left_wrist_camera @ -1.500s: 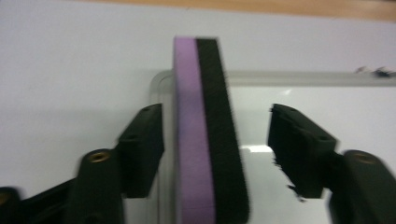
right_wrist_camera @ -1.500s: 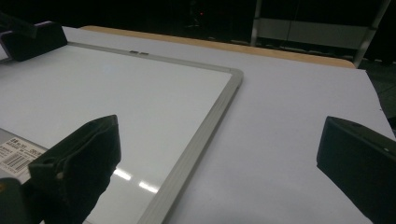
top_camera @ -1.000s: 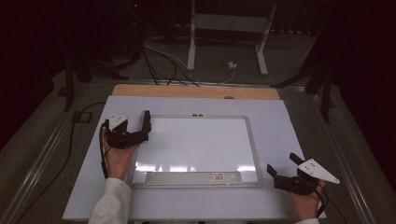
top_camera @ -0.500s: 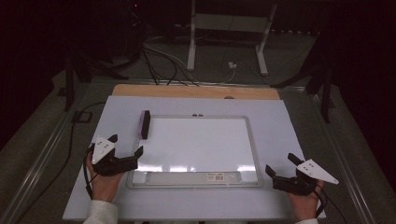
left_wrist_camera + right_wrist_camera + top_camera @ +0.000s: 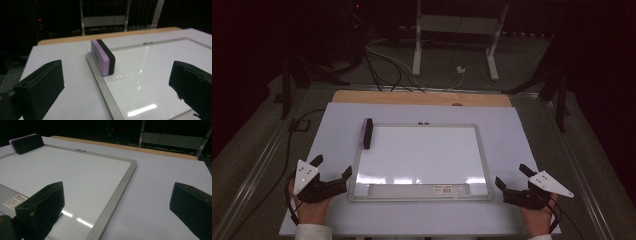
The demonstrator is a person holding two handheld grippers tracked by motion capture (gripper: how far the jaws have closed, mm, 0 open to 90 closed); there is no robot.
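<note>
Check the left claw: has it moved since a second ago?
Yes. The left claw pulled back from the eraser at the whiteboard's far left corner to beside its near left corner, jaws open and empty. The eraser stayed put.

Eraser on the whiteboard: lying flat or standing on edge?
On edge. The eraser stands on a long narrow side at the whiteboard frame's left edge, purple face outward, black felt toward the board.

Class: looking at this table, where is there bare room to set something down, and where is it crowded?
Free: the mat strip right of the whiteboard, and the board's bare middle. Crowded: its left edge, where the eraser stands, with the left hand-held gripper nearby.
</note>
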